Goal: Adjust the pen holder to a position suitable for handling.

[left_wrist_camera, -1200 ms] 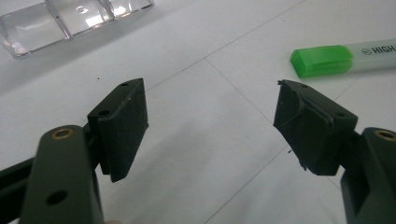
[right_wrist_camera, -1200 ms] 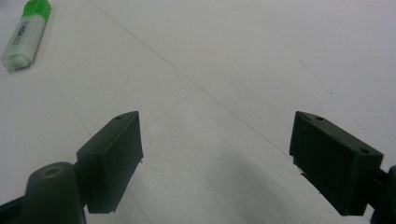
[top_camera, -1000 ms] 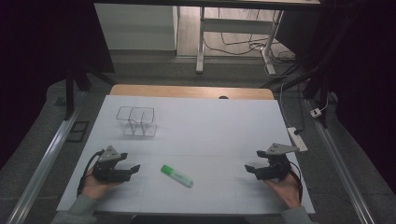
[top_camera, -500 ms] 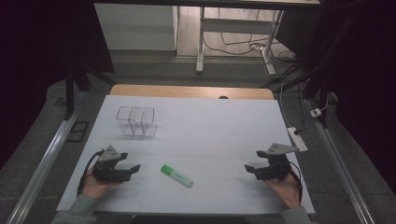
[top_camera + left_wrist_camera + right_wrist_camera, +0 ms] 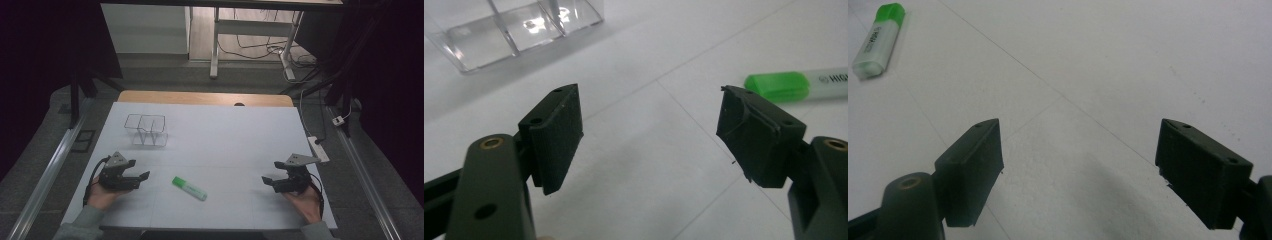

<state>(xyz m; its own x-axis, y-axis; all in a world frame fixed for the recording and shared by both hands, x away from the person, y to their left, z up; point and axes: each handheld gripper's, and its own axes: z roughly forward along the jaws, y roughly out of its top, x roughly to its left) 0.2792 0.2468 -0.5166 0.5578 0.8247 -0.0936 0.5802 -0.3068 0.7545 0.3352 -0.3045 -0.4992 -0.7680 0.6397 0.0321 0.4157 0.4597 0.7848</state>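
I have both grippers resting low on the white table [image 5: 225, 145], one at each near corner, with the marker [image 5: 189, 188] lying flat between them. It sits clearly nearer my left gripper [image 5: 134, 176] than my right gripper [image 5: 268, 181], so I judge the left the natural one to reach with. From the left gripper the marker lies off to its right and a little ahead, apart from the jaws. Its long axis runs at a slant, the green cap end toward the left gripper, the pale barrel end toward my near edge and the right.

Both sets of jaws stand wide apart, holding nothing.

The marker is smooth plastic: a glossy green cap on a translucent whitish barrel with dark print. Farther out on the left stands the box [image 5: 145, 129], clear hard plastic with thin walls and a divider, well apart from the marker.
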